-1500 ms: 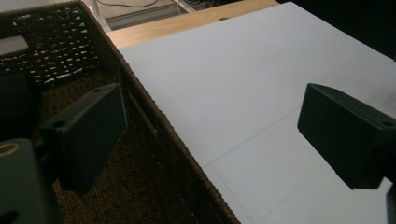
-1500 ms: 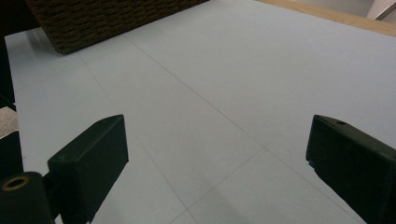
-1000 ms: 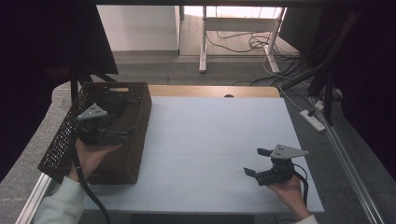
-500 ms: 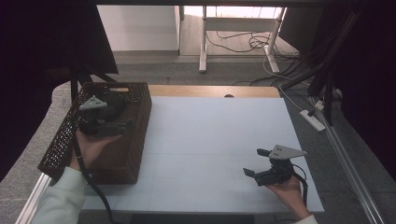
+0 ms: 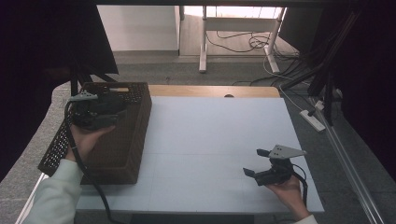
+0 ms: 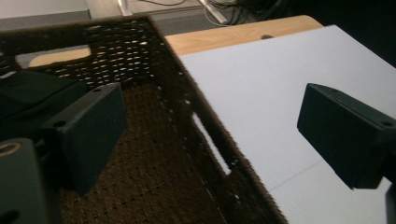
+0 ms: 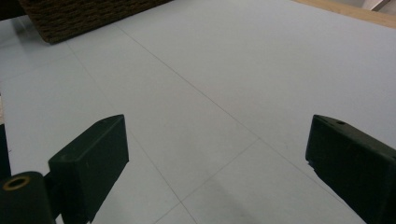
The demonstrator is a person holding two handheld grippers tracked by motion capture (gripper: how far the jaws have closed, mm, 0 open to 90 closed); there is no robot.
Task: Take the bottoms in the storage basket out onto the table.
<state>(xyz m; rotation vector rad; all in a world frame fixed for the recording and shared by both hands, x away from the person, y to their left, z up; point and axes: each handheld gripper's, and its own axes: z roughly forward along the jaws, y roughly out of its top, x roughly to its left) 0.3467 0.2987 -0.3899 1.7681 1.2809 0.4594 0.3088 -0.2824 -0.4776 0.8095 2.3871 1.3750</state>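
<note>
Basket (image 5: 122,140) rough woven wicker (table mat (image 5: 219,140) matt).

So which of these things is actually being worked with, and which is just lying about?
In use:
- dark brown woven basket
- left gripper, open above the basket
- right gripper, open

Lying about:
- pale blue table mat
- white power strip
- floor cables

Setting: lab or test room with office-type furnishing. Evidence, located relative to table (image 5: 219,140): tabletop covered by pale blue-grey sheet, wood edge (image 5: 210,90) exposed at far side; grey carpeted floor (image 5: 187,70) seen beyond far edge; white metal desk frame (image 5: 204,42) stood farther back, loose cables (image 5: 238,42) trailed on floor beneath it; white power strip (image 5: 312,120) laid off right edge, beside dark equipment stands (image 5: 327,79). Woven basket (image 5: 109,135) placed on left part of tabletop.
</note>
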